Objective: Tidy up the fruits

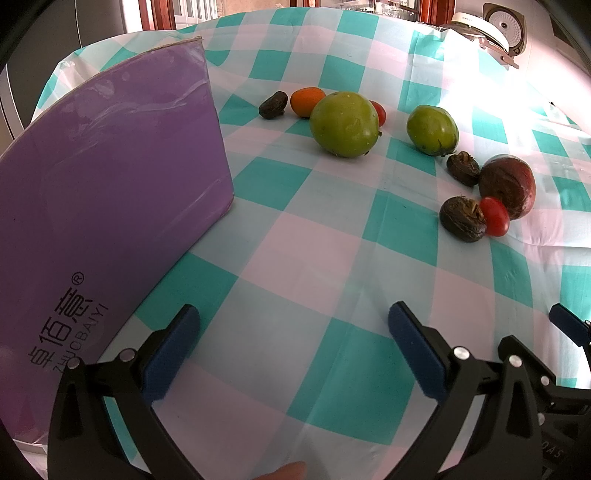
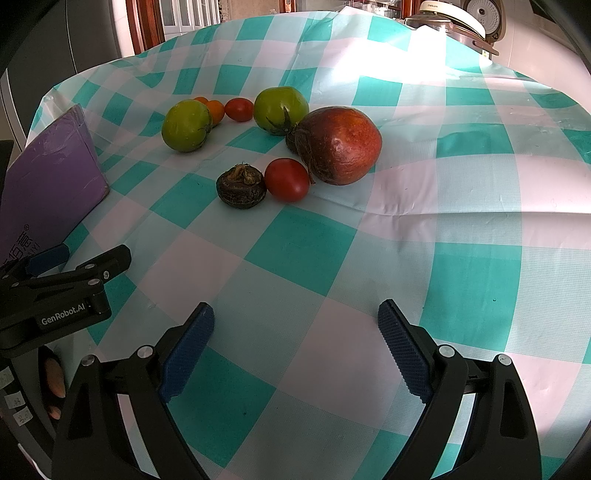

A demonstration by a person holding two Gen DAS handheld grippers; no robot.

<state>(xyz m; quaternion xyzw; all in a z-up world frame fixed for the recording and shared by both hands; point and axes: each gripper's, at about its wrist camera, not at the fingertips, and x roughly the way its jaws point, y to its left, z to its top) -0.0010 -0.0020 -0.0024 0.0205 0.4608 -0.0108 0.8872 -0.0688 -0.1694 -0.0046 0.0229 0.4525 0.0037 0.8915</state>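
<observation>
Left wrist view: the left gripper (image 1: 293, 345) hangs over the checked tablecloth (image 1: 332, 251), jaws wide apart with nothing between them. A purple box (image 1: 110, 192) stands at its left, just beside the left finger. The fruits lie well ahead on the cloth. Far group: a dark nut (image 1: 272, 105), an orange fruit (image 1: 307, 101), a large green tomato (image 1: 345, 123) and a small red tomato (image 1: 379, 112) partly hidden behind it. To the right lies a second green tomato (image 1: 432, 129). Near it: a dark nut (image 1: 463, 169) touching a dark red fruit (image 1: 508, 184), and a cherry tomato (image 1: 494, 215) wedged between another dark nut (image 1: 462, 218) and that red fruit. A rice cooker (image 1: 495, 29) sits at the far edge.

Right wrist view: the right gripper (image 2: 295, 354) is likewise spread open and empty above the cloth. The left gripper's body (image 2: 55, 291) shows at the left edge, next to the box (image 2: 51, 177). Ahead: a green tomato (image 2: 186, 125), two small orange fruits (image 2: 216, 110) behind it, a red tomato (image 2: 239, 109), the other green tomato (image 2: 281, 109), the large red fruit (image 2: 338, 144), a red tomato (image 2: 287, 180) touching it, and a dark nut (image 2: 241, 186) just beside that tomato.
</observation>
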